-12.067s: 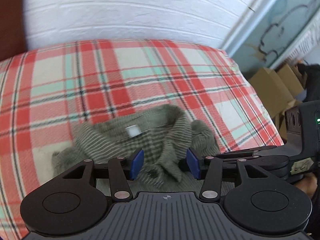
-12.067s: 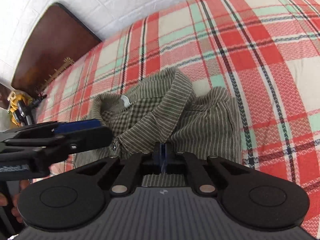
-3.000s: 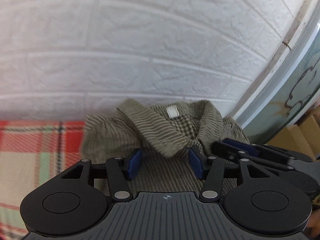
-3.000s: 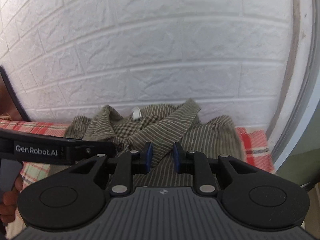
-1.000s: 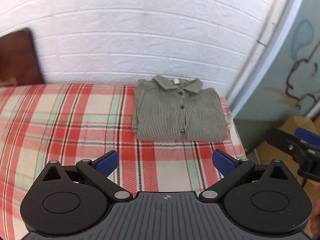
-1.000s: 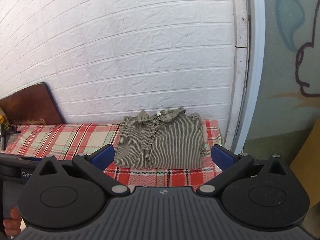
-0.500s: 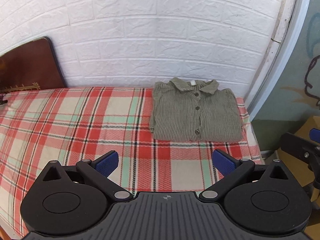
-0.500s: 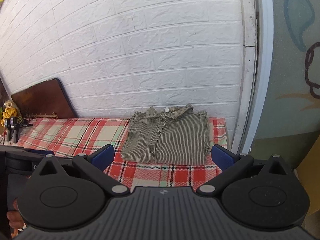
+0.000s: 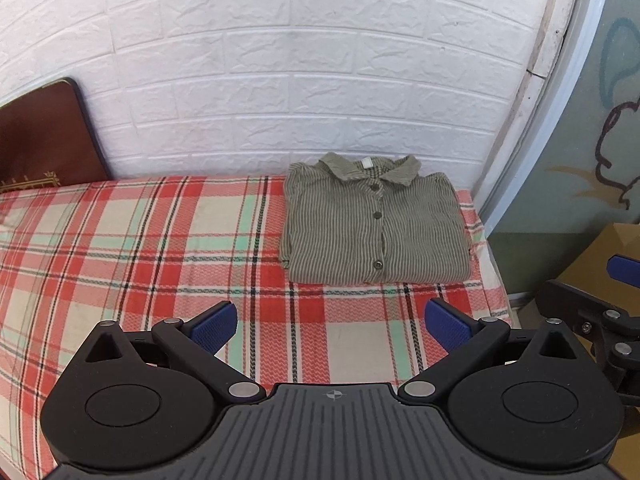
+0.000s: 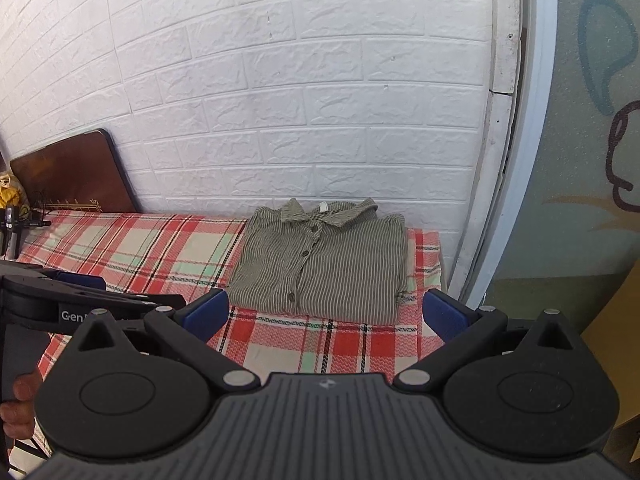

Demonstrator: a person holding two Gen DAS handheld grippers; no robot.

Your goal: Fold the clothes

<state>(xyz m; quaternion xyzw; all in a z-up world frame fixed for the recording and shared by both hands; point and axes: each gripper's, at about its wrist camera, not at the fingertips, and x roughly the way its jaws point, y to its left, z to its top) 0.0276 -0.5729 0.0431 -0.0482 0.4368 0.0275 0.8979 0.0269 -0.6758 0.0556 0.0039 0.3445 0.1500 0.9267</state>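
A green striped button shirt [image 9: 374,224] [image 10: 322,258] lies folded into a neat rectangle, collar toward the wall, on the far right end of the red plaid bed cover [image 9: 152,248] [image 10: 132,248]. My left gripper [image 9: 331,326] hangs wide open above the cover's near part, well short of the shirt, with nothing between its blue pads. My right gripper [image 10: 326,314] is also wide open and empty, held back from the shirt's near hem. In the left wrist view the right gripper [image 9: 600,300] shows at the right edge; in the right wrist view the left gripper [image 10: 80,300] shows at the left.
A white brick wall [image 9: 320,80] runs behind the bed. A brown board [image 9: 40,136] [image 10: 72,176] leans at the far left. A white frame and painted wall [image 10: 592,120] stand to the right, with a cardboard box [image 9: 608,248] below. A hand [image 10: 18,404] grips the left tool.
Both grippers have let go of the shirt and opened wide. They drew back from the wall; the shirt now lies folded at the far right, slightly larger in view than half a second ago.
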